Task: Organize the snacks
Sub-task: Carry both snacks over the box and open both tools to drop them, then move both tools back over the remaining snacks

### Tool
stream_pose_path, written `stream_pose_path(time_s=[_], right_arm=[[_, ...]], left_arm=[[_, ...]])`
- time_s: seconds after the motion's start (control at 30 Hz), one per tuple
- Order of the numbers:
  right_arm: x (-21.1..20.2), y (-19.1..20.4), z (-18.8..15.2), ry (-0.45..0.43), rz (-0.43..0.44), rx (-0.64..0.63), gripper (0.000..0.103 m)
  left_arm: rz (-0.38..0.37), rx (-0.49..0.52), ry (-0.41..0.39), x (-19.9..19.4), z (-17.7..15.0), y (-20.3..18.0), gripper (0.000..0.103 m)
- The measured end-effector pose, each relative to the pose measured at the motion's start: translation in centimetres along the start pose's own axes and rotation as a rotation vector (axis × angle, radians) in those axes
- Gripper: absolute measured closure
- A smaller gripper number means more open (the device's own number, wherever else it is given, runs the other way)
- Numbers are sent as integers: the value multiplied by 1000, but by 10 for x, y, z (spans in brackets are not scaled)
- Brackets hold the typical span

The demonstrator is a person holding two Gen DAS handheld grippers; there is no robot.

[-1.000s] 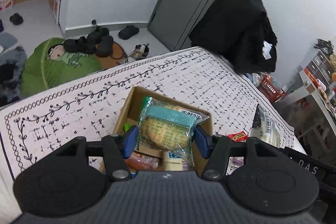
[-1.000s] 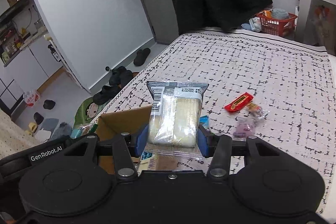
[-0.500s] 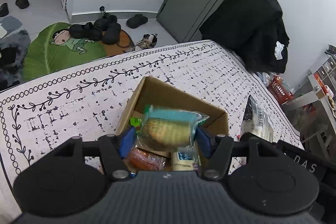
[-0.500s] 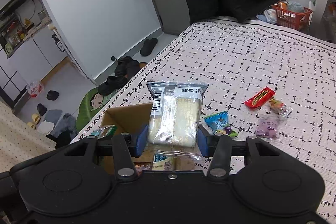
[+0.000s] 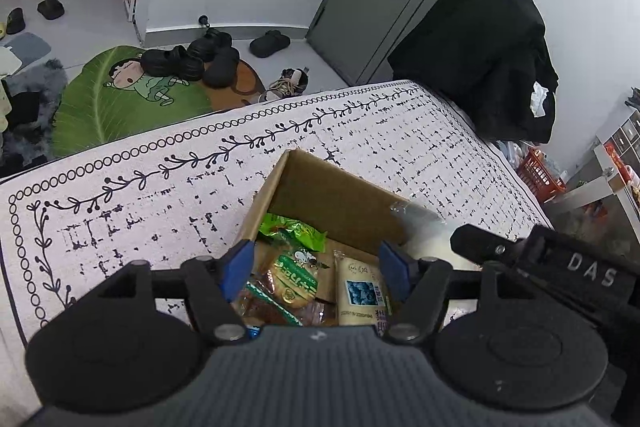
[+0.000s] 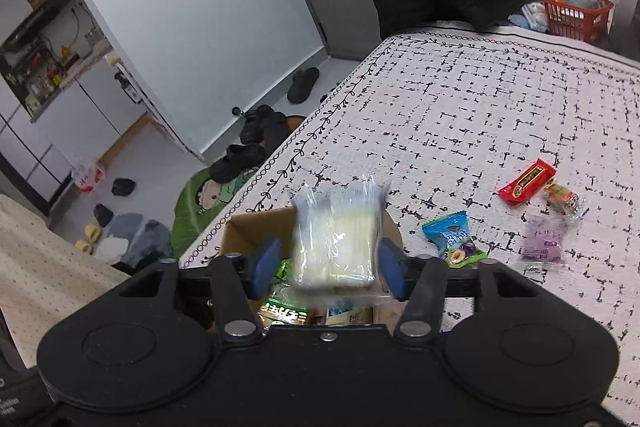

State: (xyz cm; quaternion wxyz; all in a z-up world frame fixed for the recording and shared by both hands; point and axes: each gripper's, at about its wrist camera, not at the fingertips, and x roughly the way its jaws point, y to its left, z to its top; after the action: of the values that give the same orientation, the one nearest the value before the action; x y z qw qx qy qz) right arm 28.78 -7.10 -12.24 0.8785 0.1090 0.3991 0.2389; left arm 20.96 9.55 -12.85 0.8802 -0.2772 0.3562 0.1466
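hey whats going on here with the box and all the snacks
A person is packing snacks into a cardboard box on the patterned cloth, one gripper in each hand. The left gripper hangs open over the box with nothing between its fingers. The right gripper has just been opening, and the clear pale packet sits blurred between its fingers above the box. A few wrapped snacks, including a red packet, lie on the cloth.

A green leaf-shaped rug (image 5: 132,99) is laid on the floor, black shoes (image 5: 192,57) piled at its edge (several pairs). A red basket (image 6: 576,13) is noted beside dark clothing (image 5: 480,59).
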Motion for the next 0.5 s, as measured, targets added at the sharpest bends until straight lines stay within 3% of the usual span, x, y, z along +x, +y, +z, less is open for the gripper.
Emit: stream_pose_path(time_s=[0.2, 0.5], right_arm=[[-10, -18, -3, -6, -38, 14, 41], [-23, -51, -13, 1, -101, 36, 38]], left_arm=[[10, 25, -5, -1, -1, -5, 22], [7, 74, -1, -1, -7, -17, 14]])
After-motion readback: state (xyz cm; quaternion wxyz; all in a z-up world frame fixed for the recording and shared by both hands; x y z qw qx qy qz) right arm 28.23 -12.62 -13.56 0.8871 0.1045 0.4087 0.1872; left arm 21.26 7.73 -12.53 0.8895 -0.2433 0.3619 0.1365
